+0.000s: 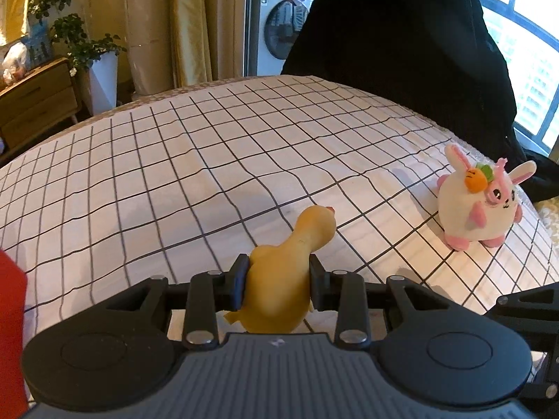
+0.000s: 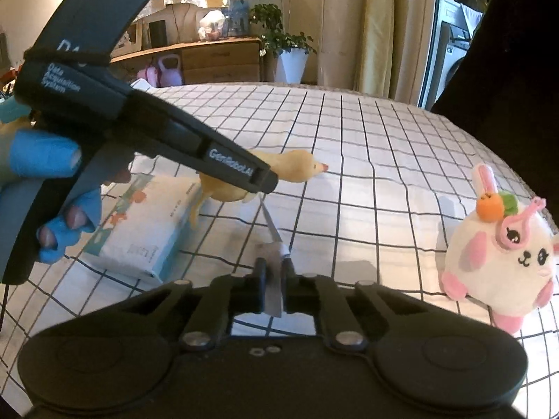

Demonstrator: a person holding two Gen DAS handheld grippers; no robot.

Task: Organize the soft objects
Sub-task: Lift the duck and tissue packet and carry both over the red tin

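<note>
So the left gripper (image 1: 277, 281) had its jaws pinched on the yellow rubber duck (image 1: 286, 269), held just above the bed (image 1: 174, 174). The right gripper (image 2: 274, 279) was nearly closed on something thin and grey I couldn't identify. Best to carry the duck low and set it beside the bunny plush (image 1: 478, 206) at the bed's right edge, not past it. Plenty of open checked sheet ran toward the far edge.

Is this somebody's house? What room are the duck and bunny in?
Probably a home, maybe a bedroom or a living room. The duck and bunny are over a soft checked cover, likely a bed. Behind are curtains, a wooden dresser, potted plants and a washing machine.
</note>
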